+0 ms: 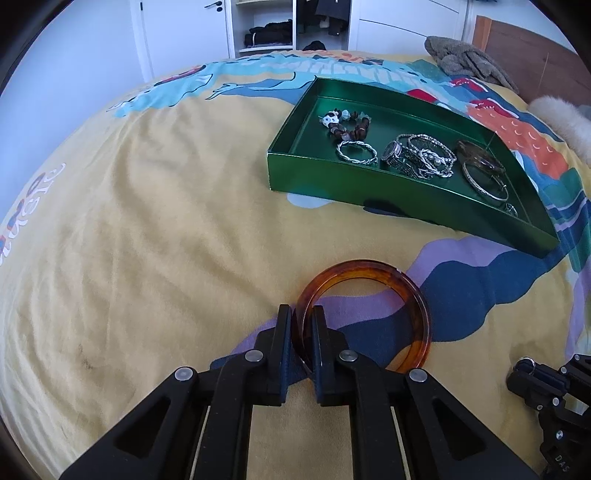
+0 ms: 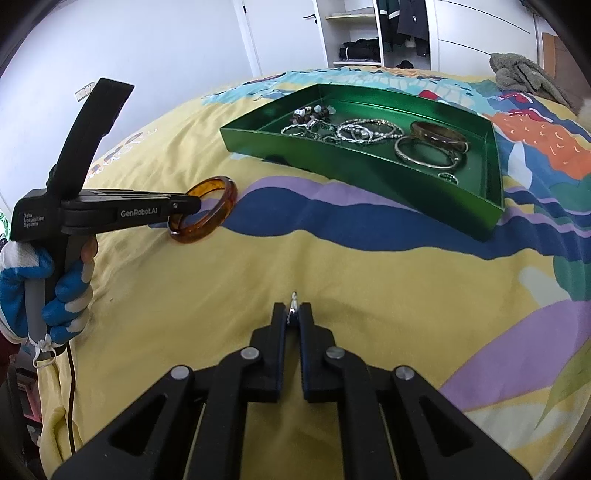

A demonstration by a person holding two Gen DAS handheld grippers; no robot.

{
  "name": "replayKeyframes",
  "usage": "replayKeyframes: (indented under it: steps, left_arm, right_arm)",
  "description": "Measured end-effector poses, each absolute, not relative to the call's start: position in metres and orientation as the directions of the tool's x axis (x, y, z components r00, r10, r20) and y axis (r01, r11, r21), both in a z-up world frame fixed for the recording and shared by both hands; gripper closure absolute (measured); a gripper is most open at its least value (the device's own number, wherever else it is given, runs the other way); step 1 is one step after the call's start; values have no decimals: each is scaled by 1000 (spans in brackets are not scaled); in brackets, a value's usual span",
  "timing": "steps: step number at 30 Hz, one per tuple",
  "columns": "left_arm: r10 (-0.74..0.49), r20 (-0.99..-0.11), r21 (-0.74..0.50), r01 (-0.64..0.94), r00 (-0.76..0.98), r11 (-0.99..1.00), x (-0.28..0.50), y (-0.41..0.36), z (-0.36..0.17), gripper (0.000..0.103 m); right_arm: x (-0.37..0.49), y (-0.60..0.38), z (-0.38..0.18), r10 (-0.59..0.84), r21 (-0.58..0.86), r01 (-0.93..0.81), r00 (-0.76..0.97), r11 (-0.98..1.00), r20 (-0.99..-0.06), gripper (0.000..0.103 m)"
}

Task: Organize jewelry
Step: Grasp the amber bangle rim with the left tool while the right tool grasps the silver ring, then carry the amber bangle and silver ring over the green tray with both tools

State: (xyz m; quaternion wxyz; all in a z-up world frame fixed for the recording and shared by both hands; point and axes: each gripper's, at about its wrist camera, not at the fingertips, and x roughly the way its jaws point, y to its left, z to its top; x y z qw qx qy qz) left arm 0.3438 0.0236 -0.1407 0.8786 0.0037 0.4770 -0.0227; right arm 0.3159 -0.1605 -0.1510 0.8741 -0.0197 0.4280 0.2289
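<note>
My left gripper (image 1: pixel 301 314) is shut on the rim of an amber tortoiseshell bangle (image 1: pixel 413 295), held above the bedspread; it also shows in the right wrist view (image 2: pixel 218 210) on the left gripper (image 2: pixel 184 210). My right gripper (image 2: pixel 293 310) is shut on a small silver ring (image 2: pixel 293 298), seen edge-on between the fingertips. A green metallic tray (image 1: pixel 332 181) lies ahead to the right and holds a beaded bracelet (image 1: pixel 347 123), silver bangles (image 1: pixel 432 155) and a watch (image 1: pixel 397 155). The tray also shows in the right wrist view (image 2: pixel 369 173).
The yellow patterned bedspread (image 1: pixel 166 221) covers the bed. A grey plush toy (image 1: pixel 469 59) lies at the far right by the wooden headboard (image 1: pixel 524 51). A white wardrobe (image 2: pixel 369 33) stands behind. The right gripper's body (image 1: pixel 546 391) shows at the lower right of the left wrist view.
</note>
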Motion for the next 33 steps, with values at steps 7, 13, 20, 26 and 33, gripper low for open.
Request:
replayKeyframes:
  steps: [7, 13, 20, 26, 33]
  left_arm:
    - [-46, -828, -22, 50, 558, 999, 330, 23, -131, 94]
    - [-40, -816, -7, 60, 577, 998, 316, 22, -120, 94]
    - [-32, -802, 10, 66, 597, 998, 303, 21, -109, 94]
    - [-24, -788, 28, 75, 616, 997, 293, 20, -98, 94]
    - [-41, -756, 28, 96, 653, 995, 294, 18, -71, 94]
  right_arm:
    - [302, -162, -141, 380, 150, -419, 542, 895, -750, 97]
    - [288, -164, -129, 376, 143, -416, 558, 898, -740, 97]
    - [272, -164, -115, 370, 129, -414, 578, 901, -727, 97]
    - [262, -165, -103, 365, 118, -411, 596, 904, -715, 97]
    - [266, -178, -79, 359, 113, -394, 634, 912, -685, 97]
